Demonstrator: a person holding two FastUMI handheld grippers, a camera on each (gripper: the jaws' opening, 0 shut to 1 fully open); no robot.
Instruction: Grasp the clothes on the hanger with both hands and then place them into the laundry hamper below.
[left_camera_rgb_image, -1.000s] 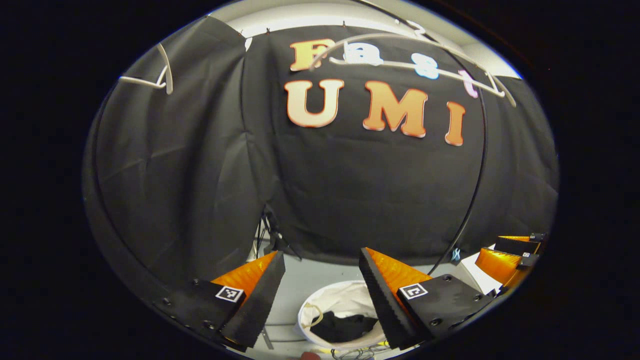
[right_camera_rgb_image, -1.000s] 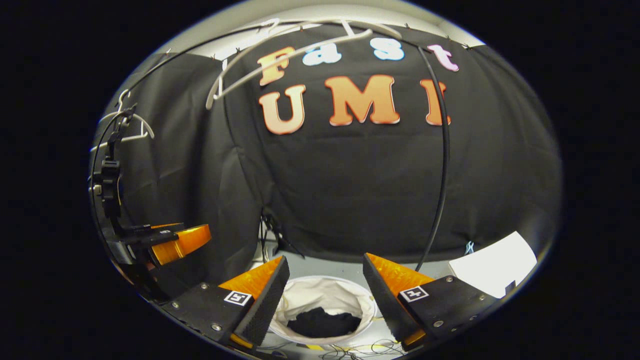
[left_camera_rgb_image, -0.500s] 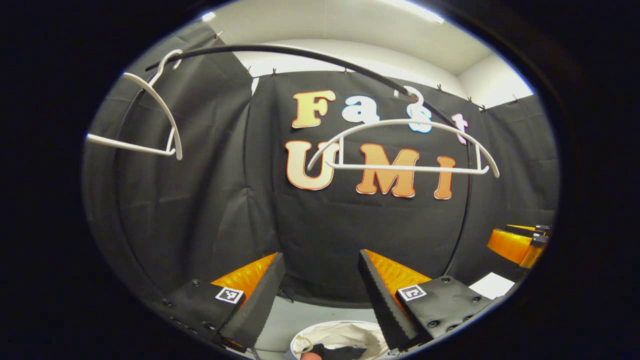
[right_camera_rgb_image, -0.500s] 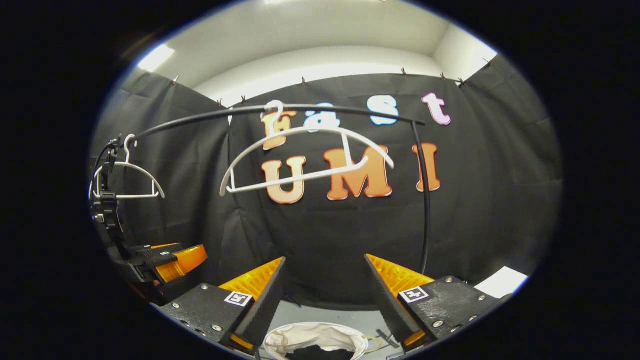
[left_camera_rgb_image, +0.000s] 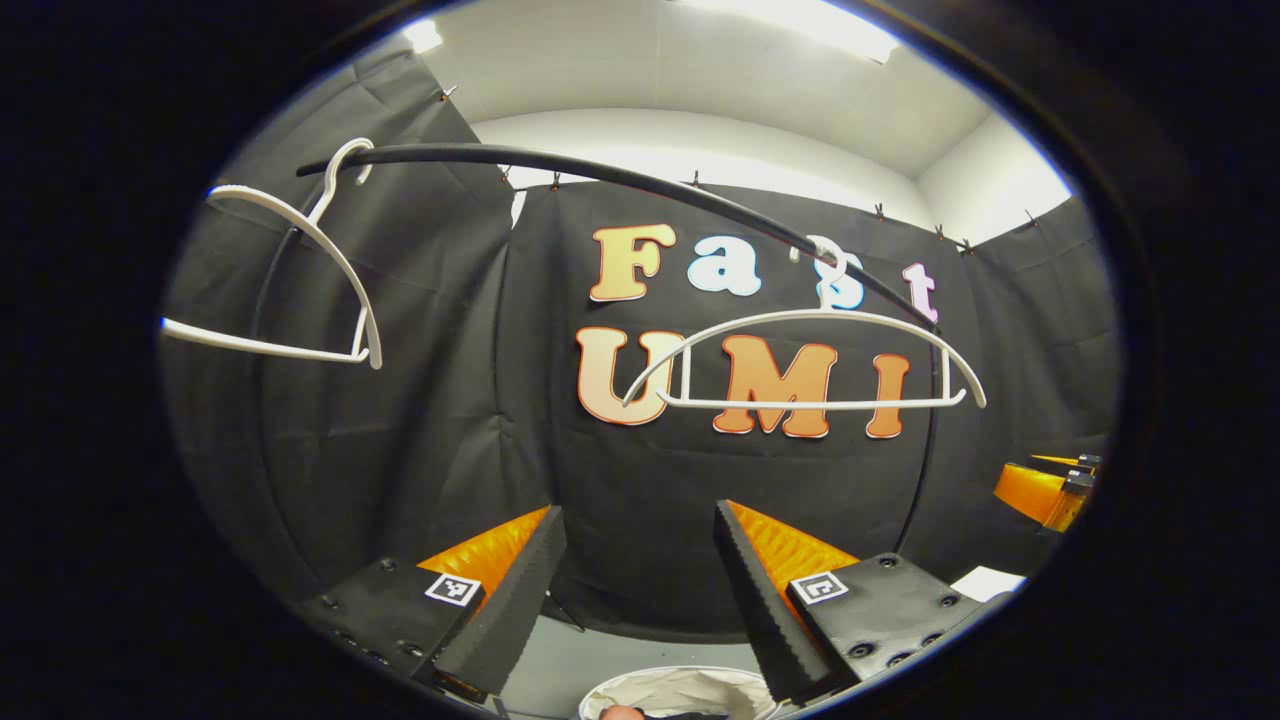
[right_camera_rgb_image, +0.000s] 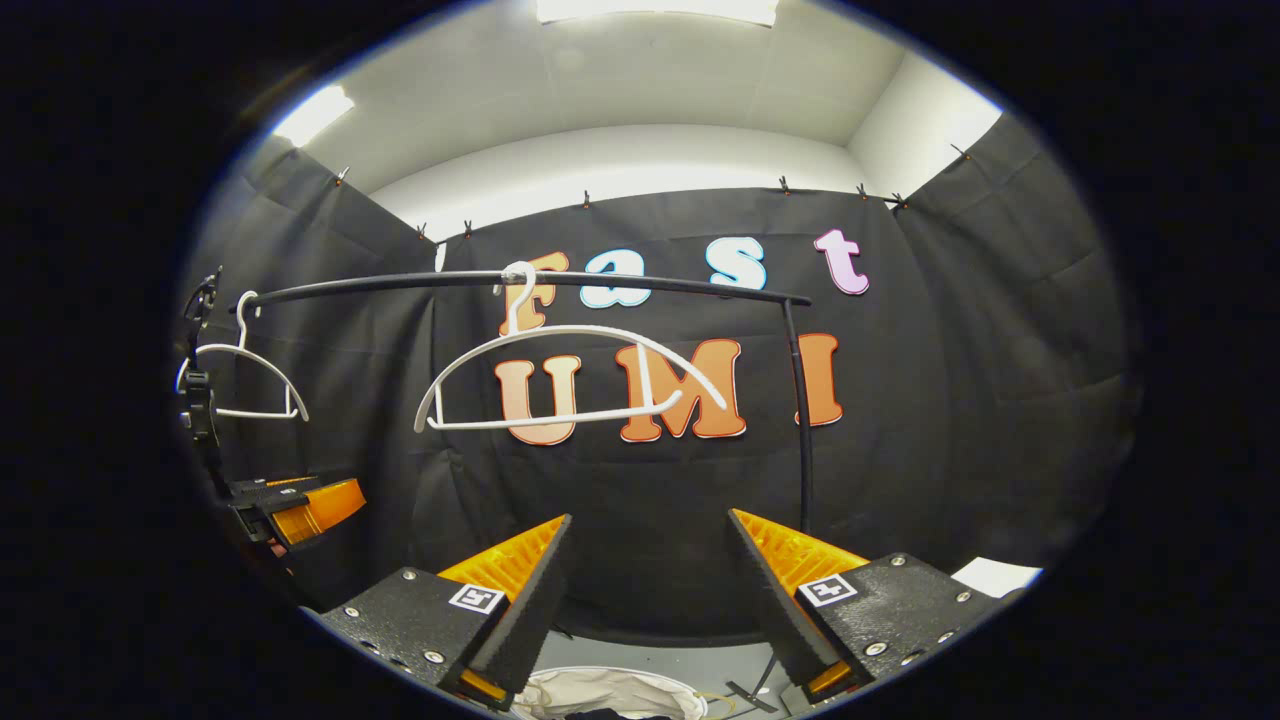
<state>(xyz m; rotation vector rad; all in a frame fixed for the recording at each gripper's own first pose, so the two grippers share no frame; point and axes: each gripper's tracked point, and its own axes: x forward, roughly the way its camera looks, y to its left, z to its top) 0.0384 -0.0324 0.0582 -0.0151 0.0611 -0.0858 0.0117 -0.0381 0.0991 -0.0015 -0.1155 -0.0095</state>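
Hanging on rail: two bare white hangers (left_camera_rgb_image: 805, 365) on the black rail (right_camera_rgb_image: 520, 280).
Left gripper (left_camera_rgb_image: 635, 590): fingers spread apart, holding nothing.
Right gripper (right_camera_rgb_image: 645, 590): fingers apart, holding nothing.
Hamper (right_camera_rgb_image: 600, 692): below both grippers, dark clothes (right_camera_rgb_image: 610, 714) inside.

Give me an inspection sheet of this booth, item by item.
Surface: grey floor below the grippers.
Job's things: two white hangers, one mid-rail, one at the rail's end, both bare; hamper low between the fingers, something dark inside.
Clutter: white sheet on the floor.
Grippers: left gripper open, holding nothing; right gripper open, holding nothing.
Cables: thin cord on the floor near the hamper.
Surroundings: black rail on a post, black cloth walls, ceiling lights.
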